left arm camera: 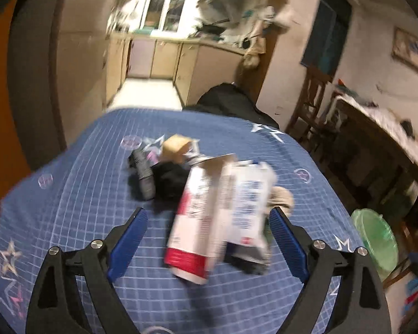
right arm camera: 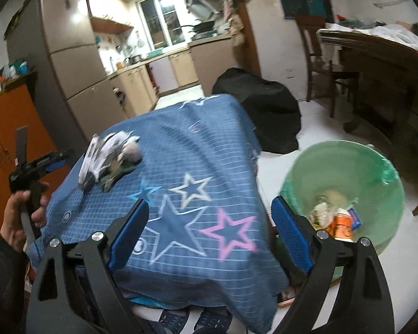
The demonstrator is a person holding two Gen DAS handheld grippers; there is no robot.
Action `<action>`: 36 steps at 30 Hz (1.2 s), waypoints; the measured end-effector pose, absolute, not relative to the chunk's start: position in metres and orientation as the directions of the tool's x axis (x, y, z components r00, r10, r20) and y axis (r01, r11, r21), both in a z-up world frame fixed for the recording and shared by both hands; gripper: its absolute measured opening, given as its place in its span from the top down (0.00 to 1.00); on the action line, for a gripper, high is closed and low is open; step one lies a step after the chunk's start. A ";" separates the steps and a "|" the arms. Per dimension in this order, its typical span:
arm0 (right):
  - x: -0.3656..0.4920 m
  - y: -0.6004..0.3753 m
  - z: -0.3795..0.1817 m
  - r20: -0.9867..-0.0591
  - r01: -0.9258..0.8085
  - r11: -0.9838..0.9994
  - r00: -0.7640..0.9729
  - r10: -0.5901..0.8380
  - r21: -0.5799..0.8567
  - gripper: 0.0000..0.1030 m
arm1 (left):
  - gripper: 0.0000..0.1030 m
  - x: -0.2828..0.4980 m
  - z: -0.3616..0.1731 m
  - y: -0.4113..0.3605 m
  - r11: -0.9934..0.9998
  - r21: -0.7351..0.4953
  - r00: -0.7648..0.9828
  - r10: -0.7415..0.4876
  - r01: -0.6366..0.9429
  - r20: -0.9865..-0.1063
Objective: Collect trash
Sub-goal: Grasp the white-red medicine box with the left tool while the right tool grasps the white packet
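A torn red-and-white carton (left arm camera: 197, 220) and a white-and-blue carton (left arm camera: 250, 208) lie on the blue star tablecloth (left arm camera: 69, 194), between the fingers of my open left gripper (left arm camera: 209, 239). Behind them lie a black crumpled piece (left arm camera: 170, 181), a grey roll (left arm camera: 145, 175) and a tan box (left arm camera: 177, 146). My right gripper (right arm camera: 210, 232) is open and empty over the near table corner. The trash pile (right arm camera: 106, 156) shows at the left in the right wrist view, with the left gripper (right arm camera: 39, 167) in a hand beside it.
A green-lined trash bin (right arm camera: 376, 183) with some trash inside stands on the floor right of the table; it also shows in the left wrist view (left arm camera: 376, 236). A black bag (right arm camera: 264, 105) lies beyond the table. A wooden table (right arm camera: 390, 64) and chair (right arm camera: 320, 55) stand at the right.
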State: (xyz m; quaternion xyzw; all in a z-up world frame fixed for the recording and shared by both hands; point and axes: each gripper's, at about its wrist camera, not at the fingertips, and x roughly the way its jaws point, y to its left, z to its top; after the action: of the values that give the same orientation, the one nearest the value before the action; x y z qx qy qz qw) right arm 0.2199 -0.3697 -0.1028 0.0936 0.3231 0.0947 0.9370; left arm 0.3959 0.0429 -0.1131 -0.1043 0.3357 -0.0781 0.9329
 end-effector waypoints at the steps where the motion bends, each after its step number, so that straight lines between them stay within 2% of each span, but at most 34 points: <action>1: 0.222 -0.364 -0.103 -0.592 -0.126 0.964 0.769 0.243 0.233 0.17 | 0.14 0.400 -0.118 0.048 0.959 -0.268 0.750 -0.242 0.089 -0.616; 4: 0.222 -0.350 -0.101 -0.595 -0.145 0.963 0.763 0.254 0.225 0.17 | 0.14 0.417 -0.132 0.063 0.931 -0.342 0.704 -0.330 0.131 -0.629; 12: 0.228 -0.323 -0.100 -0.620 -0.167 0.967 0.743 0.252 0.192 0.17 | 0.15 0.440 -0.157 0.071 0.910 -0.377 0.649 -0.392 0.171 -0.652; 14: 0.232 -0.315 -0.099 -0.623 -0.182 0.965 0.737 0.262 0.190 0.17 | 0.28 0.438 -0.159 0.064 0.905 -0.386 0.650 -0.403 0.179 -0.644; 15: 0.233 -0.312 -0.099 -0.624 -0.189 0.964 0.735 0.267 0.189 0.17 | 0.41 0.436 -0.160 0.066 0.900 -0.396 0.647 -0.414 0.183 -0.641; 16: 0.236 -0.308 -0.100 -0.624 -0.199 0.961 0.731 0.275 0.190 0.17 | 0.46 0.434 -0.160 0.068 0.899 -0.398 0.647 -0.414 0.182 -0.640; 22: 0.263 -0.282 -0.107 -0.628 -0.263 0.928 0.683 0.373 0.265 0.17 | 0.52 0.403 -0.161 0.069 0.918 -0.349 0.675 -0.378 0.187 -0.634; 24: 0.279 -0.271 -0.113 -0.627 -0.286 0.903 0.651 0.429 0.321 0.21 | 0.53 0.391 -0.158 0.074 0.918 -0.355 0.688 -0.372 0.175 -0.623; 29: 0.322 -0.238 -0.124 -0.635 -0.317 0.860 0.582 0.509 0.399 0.42 | 0.56 0.366 -0.146 0.086 0.920 -0.365 0.723 -0.348 0.142 -0.596; 31: 0.341 -0.228 -0.127 -0.623 -0.312 0.825 0.544 0.561 0.471 0.48 | 0.56 0.360 -0.141 0.091 0.922 -0.366 0.735 -0.334 0.125 -0.590; 34: 0.373 -0.207 -0.136 -0.571 -0.282 0.716 0.450 0.687 0.639 0.48 | 0.56 0.356 -0.137 0.096 0.923 -0.366 0.742 -0.328 0.120 -0.585; 36: 0.390 -0.192 -0.137 -0.583 -0.254 0.711 0.427 0.691 0.656 0.48 | 0.56 0.353 -0.134 0.096 0.923 -0.365 0.743 -0.328 0.121 -0.583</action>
State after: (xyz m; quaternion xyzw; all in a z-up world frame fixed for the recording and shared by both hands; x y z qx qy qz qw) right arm 0.3895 -0.1915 -0.1373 0.2435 0.4482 0.2922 0.8090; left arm 0.3527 0.0962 -0.1345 -0.1534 0.3371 -0.1221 0.9208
